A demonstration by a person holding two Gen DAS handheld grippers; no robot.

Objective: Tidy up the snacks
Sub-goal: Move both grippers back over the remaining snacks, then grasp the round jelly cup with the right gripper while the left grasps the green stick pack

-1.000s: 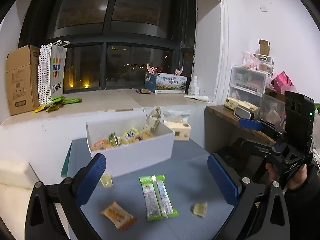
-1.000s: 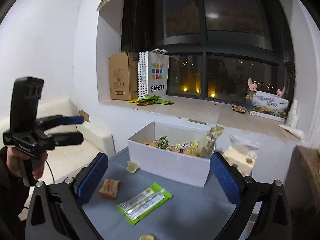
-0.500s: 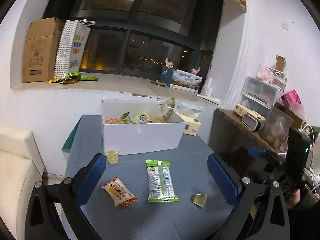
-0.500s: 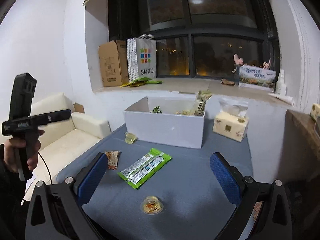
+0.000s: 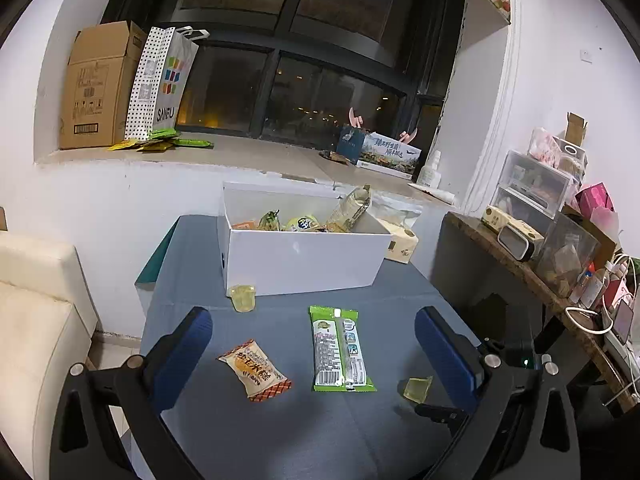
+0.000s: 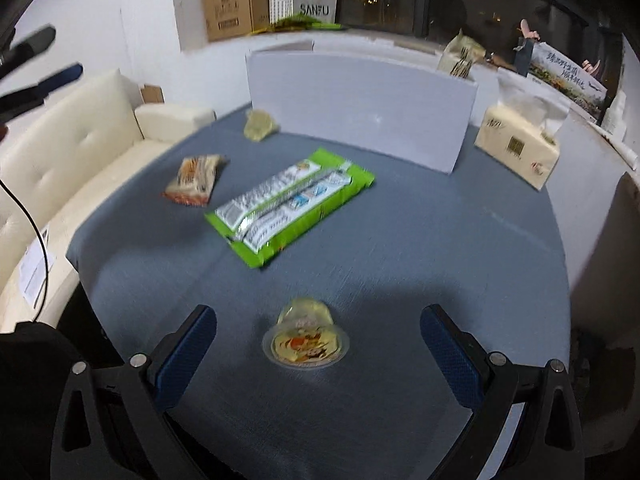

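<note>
Both grippers, left (image 5: 312,354) and right (image 6: 318,354), are held wide and empty above the table (image 6: 460,248). A jelly cup (image 6: 305,338) lies near the front edge, bare surface around it. The box (image 5: 300,258) stands at the back edge; its contents are shown only in the left view.

This is a room in a home, used as living space. A cream sofa (image 6: 76,140) stands just beside the left edge of a grey-blue table (image 6: 400,248). Behind the table's far edge there is a wide window sill (image 5: 248,156) under dark night windows, with a cardboard box (image 5: 98,84) and a shopping bag (image 5: 160,84). A side shelf (image 5: 520,264) carries plastic drawers (image 5: 528,188) and small household things.
</note>
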